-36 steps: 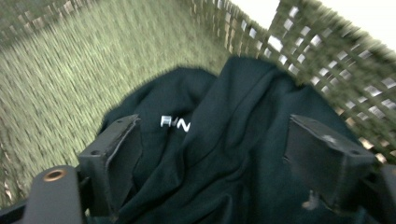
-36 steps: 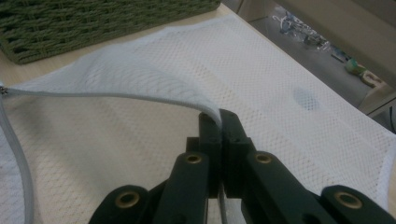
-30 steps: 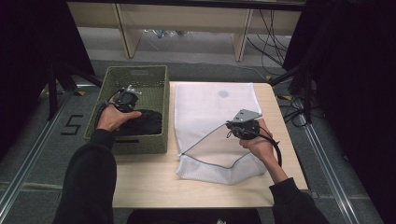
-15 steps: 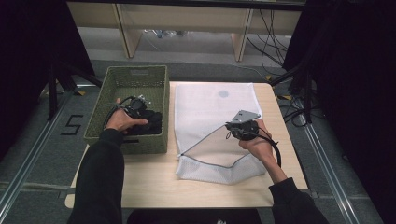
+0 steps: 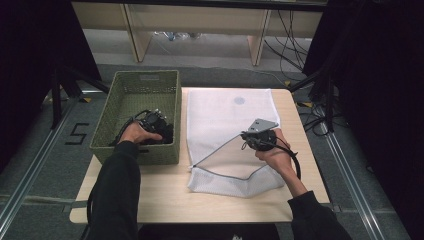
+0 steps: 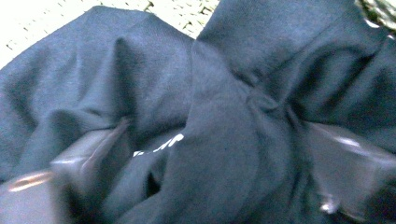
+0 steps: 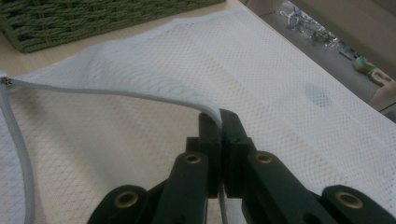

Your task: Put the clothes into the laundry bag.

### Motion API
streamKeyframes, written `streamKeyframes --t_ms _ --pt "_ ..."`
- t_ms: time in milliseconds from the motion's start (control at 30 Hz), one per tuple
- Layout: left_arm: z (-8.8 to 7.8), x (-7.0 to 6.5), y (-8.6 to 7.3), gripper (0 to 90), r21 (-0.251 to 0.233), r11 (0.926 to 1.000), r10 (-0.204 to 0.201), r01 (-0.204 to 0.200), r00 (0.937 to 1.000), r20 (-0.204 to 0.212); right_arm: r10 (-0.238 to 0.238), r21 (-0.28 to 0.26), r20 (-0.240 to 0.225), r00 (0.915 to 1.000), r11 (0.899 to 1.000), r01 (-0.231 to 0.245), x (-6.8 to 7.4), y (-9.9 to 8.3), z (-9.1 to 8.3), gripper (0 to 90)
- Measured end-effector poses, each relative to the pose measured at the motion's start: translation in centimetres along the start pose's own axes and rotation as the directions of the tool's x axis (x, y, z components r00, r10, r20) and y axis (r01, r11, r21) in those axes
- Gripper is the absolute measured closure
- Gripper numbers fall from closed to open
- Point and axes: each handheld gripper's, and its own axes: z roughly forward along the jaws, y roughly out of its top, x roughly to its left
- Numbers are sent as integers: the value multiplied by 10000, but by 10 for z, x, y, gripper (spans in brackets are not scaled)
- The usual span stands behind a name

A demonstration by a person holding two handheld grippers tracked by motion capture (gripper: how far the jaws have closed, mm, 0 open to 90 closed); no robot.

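A dark navy garment (image 5: 168, 135) lies bunched in the green woven basket (image 5: 135, 90) at the table's left. My left gripper (image 5: 158, 127) is down in the basket on it. In the left gripper view a thick fold of the garment (image 6: 224, 116) bulges between the two blurred jaws, which stand apart and have just been closing. A white mesh laundry bag (image 5: 225, 110) lies flat to the right of the basket. My right gripper (image 5: 248, 136) is shut on the upper lip of its zippered mouth (image 7: 93, 91) and holds that lip raised off the lower layer.
The light wooden table (image 5: 165, 192) has bare room in front of the basket and the bag. The basket's right wall (image 7: 93, 18) stands close to the bag's left edge. Cables and shelving legs lie on the floor beyond the table.
The left hand has sunk into the basket, toward its near right corner, onto the dark garment. The right hand and the lifted bag lip have not moved.
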Motion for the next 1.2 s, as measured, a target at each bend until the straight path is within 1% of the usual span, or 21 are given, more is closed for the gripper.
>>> streamKeyframes --t_ms 33,100,133,167,200,267,300,367,400,433,467,533,567,600,667,700,833,967,1133,1167,1200 --pt "-3 2 1 457 -351 9967 -734 732 9973 -47 -56 -25 -1 10000 10000 56 -1 0 0 893" --pt "-6 4 1 550 -304 9972 -692 685 9974 -219 -29 6 6 10000 10000 29 0 0 0 893" --pt "-9 4 2 566 -500 9949 -914 871 9918 -898 -24 21 21 10000 10000 24 -1 -1 0 893" --pt "-9 4 2 566 -500 9949 -914 871 9918 -898 -24 21 21 10000 10000 24 -1 -1 0 893" --pt "-9 5 2 566 -622 9924 -1128 1063 9872 -1130 -93 -38 38 9999 9999 93 -2 0 0 893" --pt "-9 7 2 538 -898 9810 -1836 1720 9725 -1433 -104 6 41 9999 9999 104 -2 -1 1 893" --pt "-11 9 3 477 -926 9833 -1703 1568 9719 -1628 -99 68 -2 10000 9999 99 -2 -2 2 893" --pt "-11 8 4 395 -892 9847 -1624 1494 9733 -1621 -51 80 -1 10000 10000 51 -2 -2 2 893" --pt "-11 7 4 395 -784 9866 -1532 1430 9776 -1446 12 57 18 10000 10000 -12 -2 -2 2 893" --pt "-13 6 4 282 -638 9855 -1653 1574 9752 -1472 -103 66 -2 9999 9999 103 -3 -3 2 892" --pt "-13 6 4 252 -638 9855 -1653 1574 9752 -1472 -103 66 -2 9999 9999 103 -3 -3 2 892" --pt "-14 7 3 240 -593 9894 -1391 1322 9813 -1330 -86 76 -26 10000 9999 86 -2 -3 3 890" --pt "-14 7 2 240 -538 9912 -1275 1211 9822 -1381 -30 77 -5 10000 10000 30 -3 -3 3 889" --pt "-12 8 0 224 -304 9956 -928 891 9831 -1580 -102 60 -21 9999 9999 102 -3 -3 3 889" --pt "-12 9 0 195 -177 9964 -843 825 9827 -1649 -55 67 -39 10000 10000 55 -2 -3 3 888" --pt "-7 10 -2 183 -343 9954 -941 896 9817 -1656 -46 51 -40 10000 10000 46 -2 -2 2 888" --pt "-2 12 -1 163 -283 9938 -1106 1074 9809 -1599 -81 60 -48 10000 9999 81 -2 -2 3 886" --pt "5 18 -3 90 -194 9924 -1226 1212 9860 -1129 -131 45 -104 9999 9999 131 0 -2 3 883" --pt "8 17 -4 48 -343 9889 -1473 1446 9841 -994 -48 84 -163 9999 10000 49 0 -1 2 883" --pt "8 15 -3 37 -218 9881 -1538 1524 9835 -950 -59 29 -177 9998 10000 60 0 -1 2 883" --pt "8 13 -2 37 -126 9895 -1445 1440 9863 -801 -74 51 -157 9999 10000 74 0 -1 2 882"
